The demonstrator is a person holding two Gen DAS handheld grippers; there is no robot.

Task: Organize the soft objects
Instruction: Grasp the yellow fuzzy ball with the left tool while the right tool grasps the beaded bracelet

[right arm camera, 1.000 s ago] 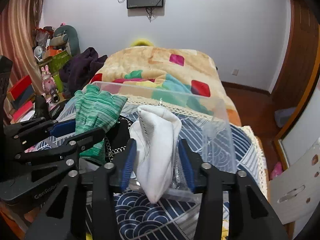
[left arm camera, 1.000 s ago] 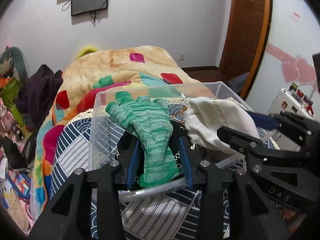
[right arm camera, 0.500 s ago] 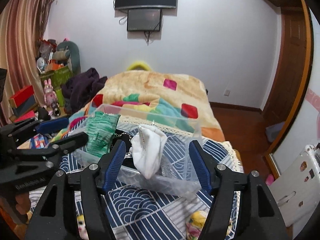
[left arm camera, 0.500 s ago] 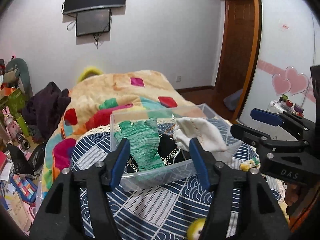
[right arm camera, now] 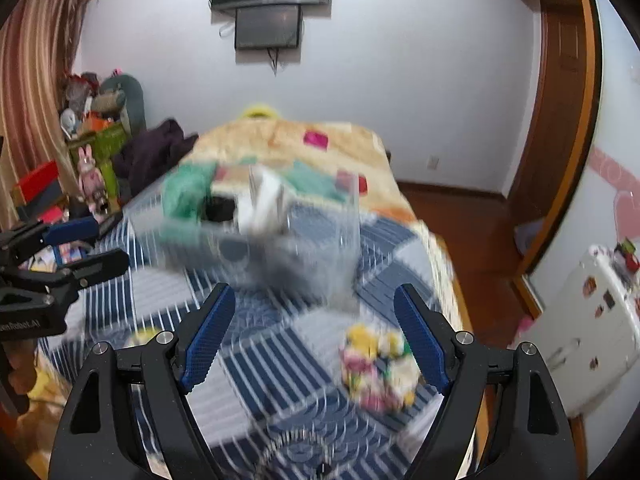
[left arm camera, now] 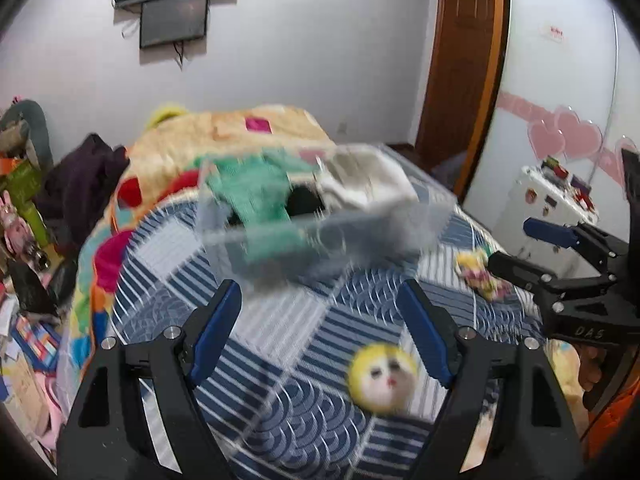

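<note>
A clear plastic bin (left arm camera: 400, 236) stands on the blue patterned bedspread and also shows in the right wrist view (right arm camera: 344, 248). A green knit glove (left arm camera: 256, 196) (right arm camera: 184, 192) and a white cloth (left arm camera: 360, 184) (right arm camera: 264, 200) hang over its near rim. My left gripper (left arm camera: 320, 332) is open and empty, well back from the bin. My right gripper (right arm camera: 312, 332) is open and empty too. A round yellow doll-face plush (left arm camera: 380, 376) lies just ahead of the left gripper. A small multicoloured plush (right arm camera: 376, 368) (left arm camera: 480, 272) lies ahead of the right gripper. Both views are motion-blurred.
The blue bedspread (left arm camera: 280, 344) covers the near bed, with a colourful blanket (left arm camera: 240, 136) behind the bin. Clutter and toys (left arm camera: 24, 208) stand at the left. A white cabinet (right arm camera: 592, 320) stands at the right, beside a wooden door (right arm camera: 560, 120).
Both grippers have let go of the glove and the cloth, opened wide and pulled back from the bin. The glove and cloth stay draped on the rim. Two plush toys have come into view.
</note>
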